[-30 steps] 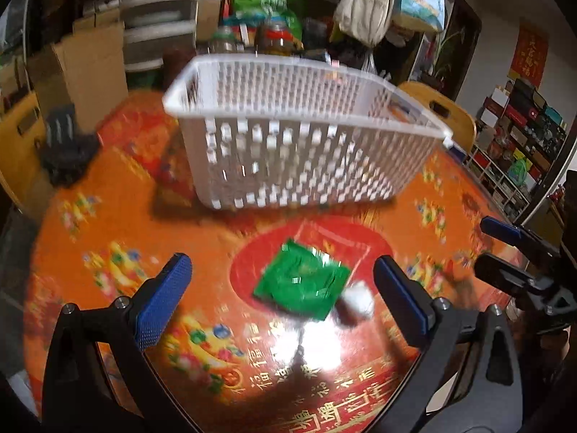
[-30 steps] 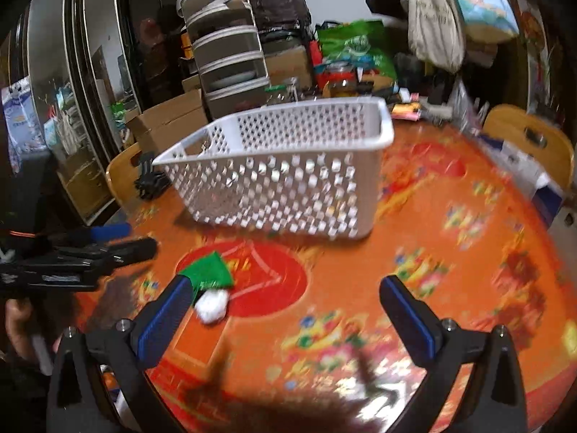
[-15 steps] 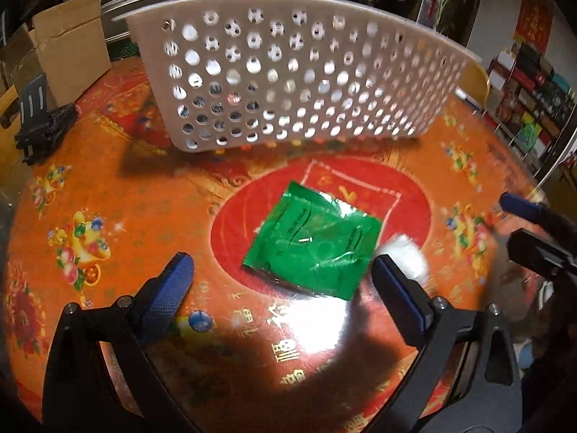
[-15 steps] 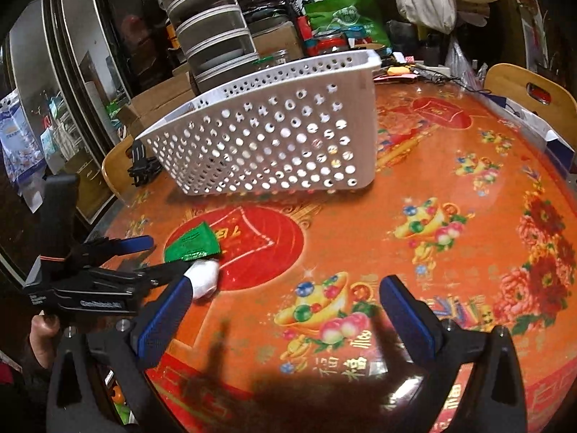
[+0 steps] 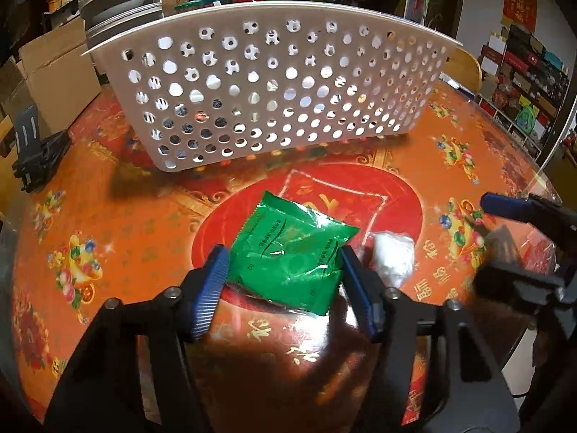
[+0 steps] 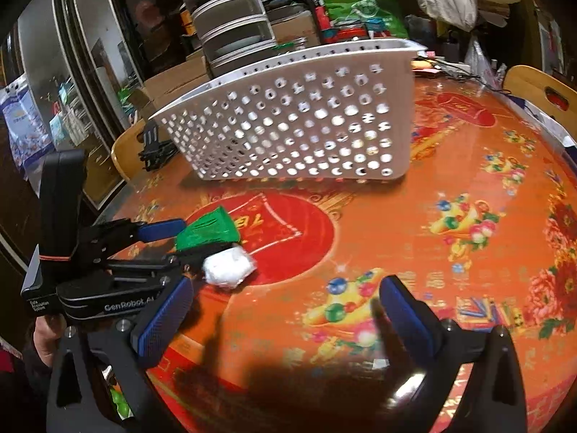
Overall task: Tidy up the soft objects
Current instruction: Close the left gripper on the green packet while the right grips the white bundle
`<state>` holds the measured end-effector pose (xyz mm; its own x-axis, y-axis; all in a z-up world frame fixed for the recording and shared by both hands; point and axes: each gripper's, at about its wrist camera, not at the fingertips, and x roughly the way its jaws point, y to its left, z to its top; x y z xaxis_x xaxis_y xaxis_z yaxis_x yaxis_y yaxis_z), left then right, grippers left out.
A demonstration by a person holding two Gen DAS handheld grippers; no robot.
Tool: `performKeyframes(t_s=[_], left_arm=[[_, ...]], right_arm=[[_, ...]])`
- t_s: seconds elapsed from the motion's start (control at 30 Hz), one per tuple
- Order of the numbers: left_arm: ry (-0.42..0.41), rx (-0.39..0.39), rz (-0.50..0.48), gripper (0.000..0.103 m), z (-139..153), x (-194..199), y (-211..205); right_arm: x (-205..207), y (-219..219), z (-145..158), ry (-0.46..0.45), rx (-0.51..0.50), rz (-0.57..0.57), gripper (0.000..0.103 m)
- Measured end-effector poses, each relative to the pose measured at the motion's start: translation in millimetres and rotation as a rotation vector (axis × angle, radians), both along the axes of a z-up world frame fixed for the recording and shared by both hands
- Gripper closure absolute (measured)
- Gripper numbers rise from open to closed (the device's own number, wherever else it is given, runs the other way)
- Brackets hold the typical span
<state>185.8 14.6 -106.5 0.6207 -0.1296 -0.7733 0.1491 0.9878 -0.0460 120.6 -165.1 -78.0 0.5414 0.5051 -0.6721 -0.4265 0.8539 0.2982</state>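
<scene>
Left wrist view: the left gripper [image 5: 285, 281] is closing its jaws around the green packet [image 5: 292, 252], mid-table before the white basket [image 5: 274, 97], likely its destination.

Right wrist view: the right gripper [image 6: 288, 314] hangs released, empty, near the white wad [image 6: 229, 269].

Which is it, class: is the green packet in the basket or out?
Out: the green packet lies on the table before the white basket.

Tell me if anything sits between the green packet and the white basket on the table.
Nothing visible does. The green packet lies between the closing jaws of the left gripper, and only bare tablecloth separates it from the white basket. The white wad sits off to the packet's side, not in the path.
</scene>
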Motion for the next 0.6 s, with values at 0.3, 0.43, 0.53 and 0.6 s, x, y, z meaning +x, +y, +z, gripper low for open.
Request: performKeyframes(t_s=[0.3,0.43,0.53,0.6], left_arm=[[-0.021,-0.082,0.078,0.047,3.5,-2.4,31.2],[-0.022,-0.125,0.101,0.047,4.2,-1.3,44.8],[-0.019,-0.154,0.106,0.047,4.1,-0.8,52.1],[-0.018,-0.161,0.103,0.047,4.0,-1.0,53.9]], right_arm=[[7.2,36.1,-9.9,0.013,-0.060,0.083,0.013],[10.7,51.5,-9.2,0.009,-0.085,0.121,0.034],[8.8,63.0,-10.1,-0.018,-0.131,0.136,0.043],[8.1,66.0,-10.4,-0.023,-0.138,0.146,0.048]])
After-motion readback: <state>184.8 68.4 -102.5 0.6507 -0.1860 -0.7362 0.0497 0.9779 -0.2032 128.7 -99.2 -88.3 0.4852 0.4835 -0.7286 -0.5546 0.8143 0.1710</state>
